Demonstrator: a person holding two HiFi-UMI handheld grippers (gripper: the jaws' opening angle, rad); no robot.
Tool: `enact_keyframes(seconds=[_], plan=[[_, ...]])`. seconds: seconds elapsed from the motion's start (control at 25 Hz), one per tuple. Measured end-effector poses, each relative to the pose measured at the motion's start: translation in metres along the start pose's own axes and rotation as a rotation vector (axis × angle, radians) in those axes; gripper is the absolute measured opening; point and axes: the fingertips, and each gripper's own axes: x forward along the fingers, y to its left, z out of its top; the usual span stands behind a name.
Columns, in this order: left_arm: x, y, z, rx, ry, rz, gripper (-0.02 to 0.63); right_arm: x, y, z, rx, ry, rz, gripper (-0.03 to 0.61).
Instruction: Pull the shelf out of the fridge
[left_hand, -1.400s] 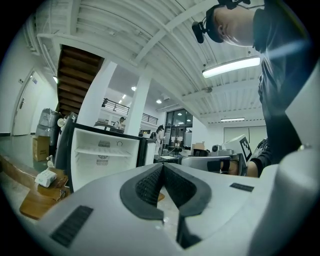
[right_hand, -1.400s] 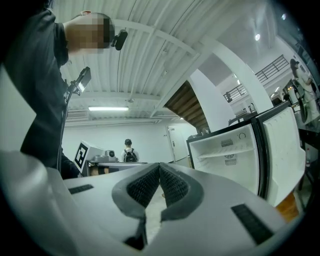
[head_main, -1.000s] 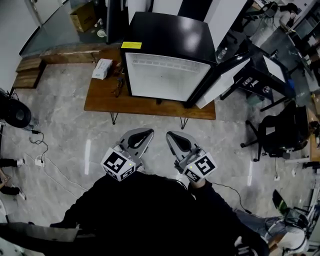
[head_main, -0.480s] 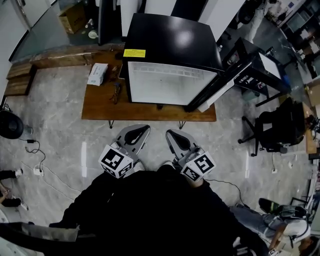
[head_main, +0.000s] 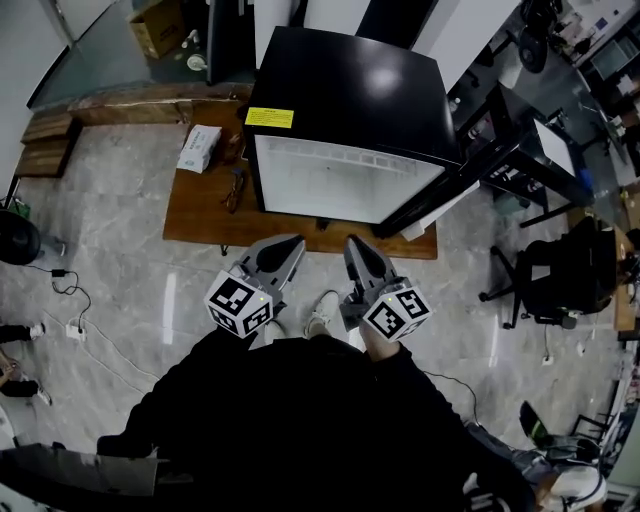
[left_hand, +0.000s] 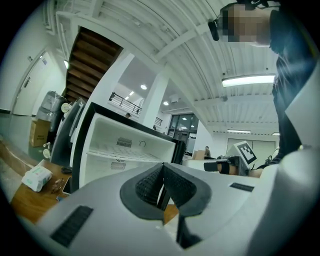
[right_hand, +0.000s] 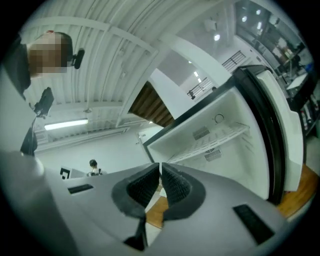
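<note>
A small black fridge (head_main: 350, 90) stands on a low wooden table (head_main: 200, 215) with its door (head_main: 450, 190) swung open to the right and its white inside (head_main: 340, 180) showing. A white wire shelf (left_hand: 120, 151) (right_hand: 215, 139) spans the inside about halfway up. My left gripper (head_main: 291, 243) (left_hand: 162, 167) and right gripper (head_main: 354, 243) (right_hand: 160, 167) are held side by side just short of the table's front edge. Both point at the fridge and both are shut with nothing between the pads. Neither touches the fridge.
A white tissue pack (head_main: 200, 148) and a small dark object (head_main: 234, 185) lie on the table left of the fridge. A black desk (head_main: 530, 140) and an office chair (head_main: 560, 270) stand to the right. Cables (head_main: 70, 300) run over the marble floor at left.
The person has stepped closer to the fridge. Both grippers have moved forward to the table's front edge, still shut and empty.
</note>
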Motion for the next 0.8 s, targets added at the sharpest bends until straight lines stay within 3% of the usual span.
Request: enact_keyframes(seconds=[0.12, 0.28, 0.4, 0.56, 0.68, 0.8], plan=[[0.026, 0.011, 0.002, -0.04, -0.007, 0.033, 0.008, 0.017, -0.03, 0.012, 0.075, -0.022, -0.015, 0.009], [0.058, 0.023, 0.008, -0.021, -0.002, 0.056, 0.008, 0.034, -0.056, 0.029, 0.087, -0.019, 0.003, 0.009], [0.082, 0.039, 0.007, -0.067, -0.011, 0.09, 0.008, 0.045, -0.082, 0.034, 0.13, -0.015, 0.006, 0.009], [0.113, 0.062, -0.002, -0.295, -0.055, 0.124, 0.008, 0.056, -0.134, 0.038, 0.356, -0.06, -0.077, 0.027], [0.132, 0.077, -0.01, -0.52, -0.134, 0.136, 0.022, 0.063, -0.168, 0.03, 0.636, -0.087, -0.145, 0.151], [0.144, 0.098, -0.015, -0.731, -0.245, 0.168, 0.118, 0.076, -0.191, 0.021, 0.837, -0.113, -0.174, 0.223]])
